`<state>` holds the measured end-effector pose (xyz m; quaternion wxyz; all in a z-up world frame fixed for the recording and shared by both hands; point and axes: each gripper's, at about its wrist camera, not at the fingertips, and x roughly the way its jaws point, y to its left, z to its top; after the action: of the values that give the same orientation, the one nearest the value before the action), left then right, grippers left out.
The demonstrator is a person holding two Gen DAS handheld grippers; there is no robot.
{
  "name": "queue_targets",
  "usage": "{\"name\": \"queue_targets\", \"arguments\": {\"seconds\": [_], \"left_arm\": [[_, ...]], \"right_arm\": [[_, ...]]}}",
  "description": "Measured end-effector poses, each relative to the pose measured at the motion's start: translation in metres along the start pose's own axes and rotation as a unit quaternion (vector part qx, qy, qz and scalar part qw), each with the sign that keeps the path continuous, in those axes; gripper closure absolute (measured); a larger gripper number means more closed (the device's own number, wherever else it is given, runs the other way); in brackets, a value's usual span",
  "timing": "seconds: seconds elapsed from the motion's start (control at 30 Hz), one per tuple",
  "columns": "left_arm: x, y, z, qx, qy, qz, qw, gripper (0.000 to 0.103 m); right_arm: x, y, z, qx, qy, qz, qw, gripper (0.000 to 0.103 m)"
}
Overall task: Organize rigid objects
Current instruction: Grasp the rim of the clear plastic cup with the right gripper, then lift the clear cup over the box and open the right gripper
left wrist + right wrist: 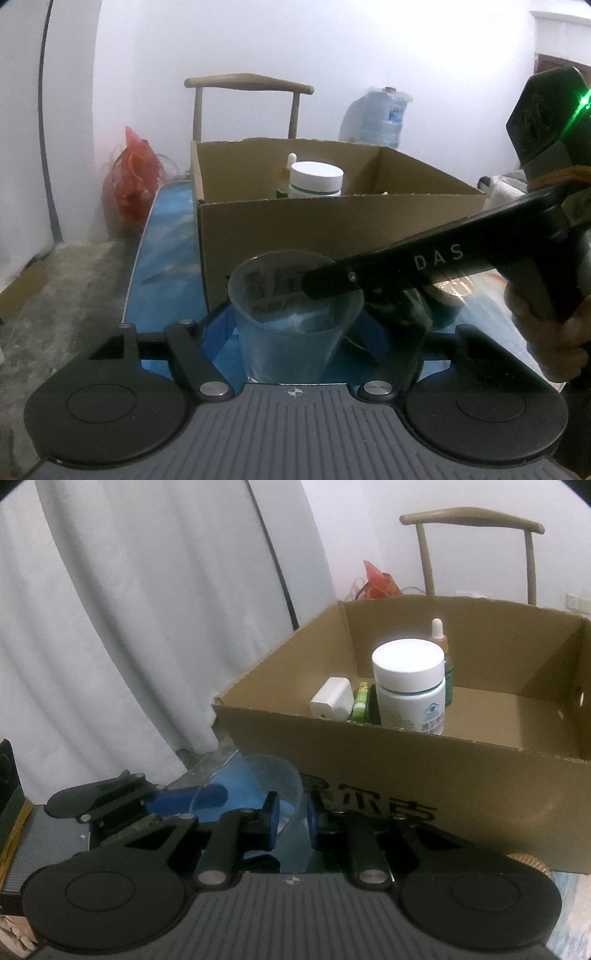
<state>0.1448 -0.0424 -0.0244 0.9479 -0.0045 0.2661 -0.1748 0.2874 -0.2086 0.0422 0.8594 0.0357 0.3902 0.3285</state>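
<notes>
— Where's the clear plastic cup (295,306)?

— Upright, just in front of the cardboard box (332,218), between my left gripper (295,321) fingers, half open around its body; I can't tell if they touch.

— And your right?

— My right gripper (291,821) pinches the cup's rim, pads nearly together on the thin wall. The box lies straight beyond; the right is nearer its opening.
</notes>
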Motion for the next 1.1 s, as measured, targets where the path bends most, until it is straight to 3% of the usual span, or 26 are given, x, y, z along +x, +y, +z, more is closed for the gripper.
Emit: {"name": "queue_targets", "arguments": {"seconds": [0.37,0.7,0.9,1.1], "left_arm": [[-0.047,-0.024,0.021,0.033,-0.055,0.038,0.9972,0.031],[-0.068,-0.059,0.069,0.072,-0.116,0.029,0.9902,0.031],[-0.035,-0.078,0.121,0.083,-0.126,-0.011,0.9885,0.031],[0.044,-0.09,0.164,0.065,-0.084,-0.042,0.9934,0.03]], "right_arm": [[-0.044,0.023,0.014,-0.037,-0.047,0.022,0.998,0.086],[-0.109,0.024,0.045,-0.064,-0.113,0.007,0.991,0.086],[-0.135,-0.015,0.09,-0.054,-0.121,-0.028,0.991,0.085],[-0.118,-0.077,0.13,-0.028,-0.09,-0.074,0.993,0.086]]}}
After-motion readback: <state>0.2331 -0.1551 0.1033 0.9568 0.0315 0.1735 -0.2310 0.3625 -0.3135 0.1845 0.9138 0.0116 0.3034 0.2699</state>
